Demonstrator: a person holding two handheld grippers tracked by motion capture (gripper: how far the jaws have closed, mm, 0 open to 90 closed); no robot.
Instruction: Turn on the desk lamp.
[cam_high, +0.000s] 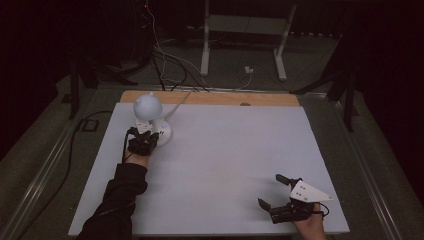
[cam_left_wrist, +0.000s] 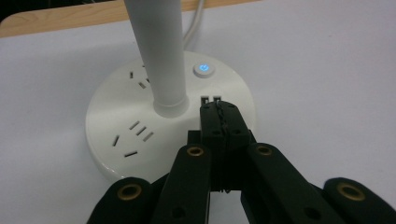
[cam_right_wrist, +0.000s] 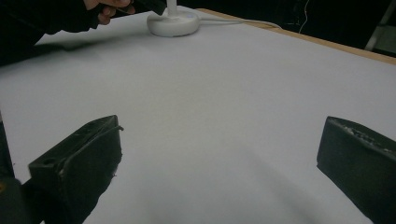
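High view: left claw (cam_high: 150, 136) at lamp base (cam_high: 164, 133)

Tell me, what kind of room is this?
Probably a lab or recording workspace: a white-covered table holding just a desk lamp, loose cables across the dark floor, and a metal stand behind.

White table (cam_high: 225, 165) w/ wood strip (cam_high: 210, 98) at far edge; behind, cables (cam_high: 165, 65) on floor & white frame legs (cam_high: 242, 40).
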